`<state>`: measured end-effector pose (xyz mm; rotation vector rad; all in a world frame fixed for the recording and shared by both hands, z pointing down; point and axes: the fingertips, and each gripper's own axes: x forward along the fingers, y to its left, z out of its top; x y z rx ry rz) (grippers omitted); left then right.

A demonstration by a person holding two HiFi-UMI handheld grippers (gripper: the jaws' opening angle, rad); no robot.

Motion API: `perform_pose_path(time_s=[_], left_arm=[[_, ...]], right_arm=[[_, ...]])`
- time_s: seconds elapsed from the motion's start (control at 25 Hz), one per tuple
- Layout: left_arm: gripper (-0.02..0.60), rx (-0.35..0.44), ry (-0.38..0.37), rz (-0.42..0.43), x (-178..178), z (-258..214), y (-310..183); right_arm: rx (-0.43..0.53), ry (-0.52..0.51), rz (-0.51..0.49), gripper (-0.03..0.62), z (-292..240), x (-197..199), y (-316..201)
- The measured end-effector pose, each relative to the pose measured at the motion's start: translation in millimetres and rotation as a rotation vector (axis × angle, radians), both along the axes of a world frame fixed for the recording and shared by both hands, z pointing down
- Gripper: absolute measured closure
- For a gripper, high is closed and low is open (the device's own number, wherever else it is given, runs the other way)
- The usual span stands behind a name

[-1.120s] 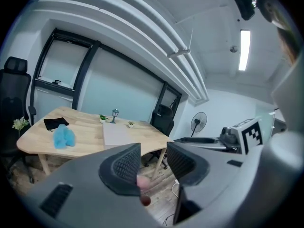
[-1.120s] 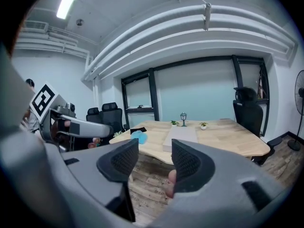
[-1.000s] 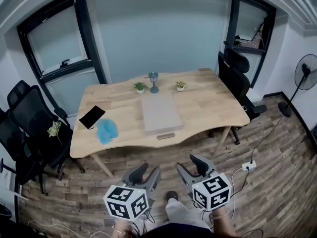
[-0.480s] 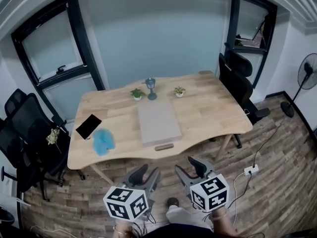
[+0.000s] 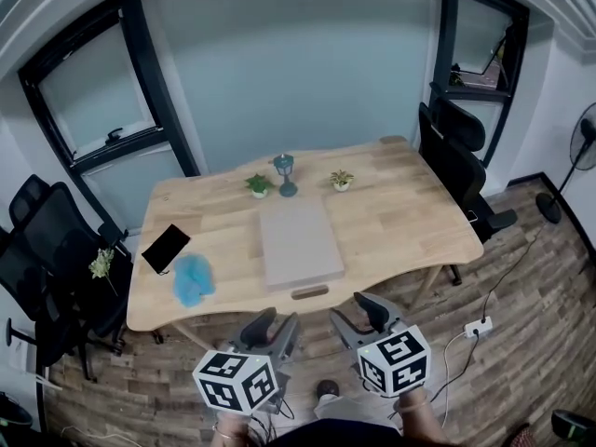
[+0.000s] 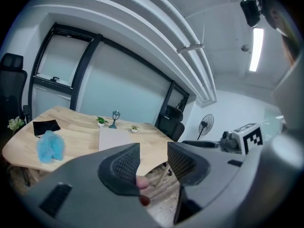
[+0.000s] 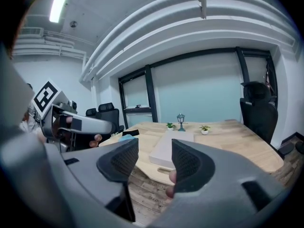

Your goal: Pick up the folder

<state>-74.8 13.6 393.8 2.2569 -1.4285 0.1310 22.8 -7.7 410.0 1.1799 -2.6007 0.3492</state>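
Note:
A flat grey folder [image 5: 299, 240] lies in the middle of the wooden table [image 5: 400, 217], its near end close to the table's front edge; it also shows as the folder [image 6: 114, 138] and the folder [image 7: 169, 148] in the gripper views. My left gripper [image 5: 276, 326] and right gripper [image 5: 357, 310] hover side by side over the floor, short of the table's front edge and apart from the folder. Both stand open with nothing between their jaws.
On the table sit a blue fluffy cloth [image 5: 193, 278], a black phone [image 5: 166, 247], a small blue lantern [image 5: 284, 175] and two tiny potted plants [image 5: 258, 185]. Black office chairs [image 5: 42, 250] stand at the left and right [image 5: 456, 166]. A fan [image 5: 575, 156] and a power strip [image 5: 482, 326] are at the right.
The table and folder have drawn closer and lower in the head view as I moved toward them. Both grippers kept their places in the frame, jaws unchanged.

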Motion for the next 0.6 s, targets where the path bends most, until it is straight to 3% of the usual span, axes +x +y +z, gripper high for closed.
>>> perform_pose_path(time_s=[0.6], left_arm=[[0.402, -0.026, 0.005, -0.035, 1, 11, -66]], right_arm=[[0.0, 0.011, -0.029, 0.401, 11, 2, -69]])
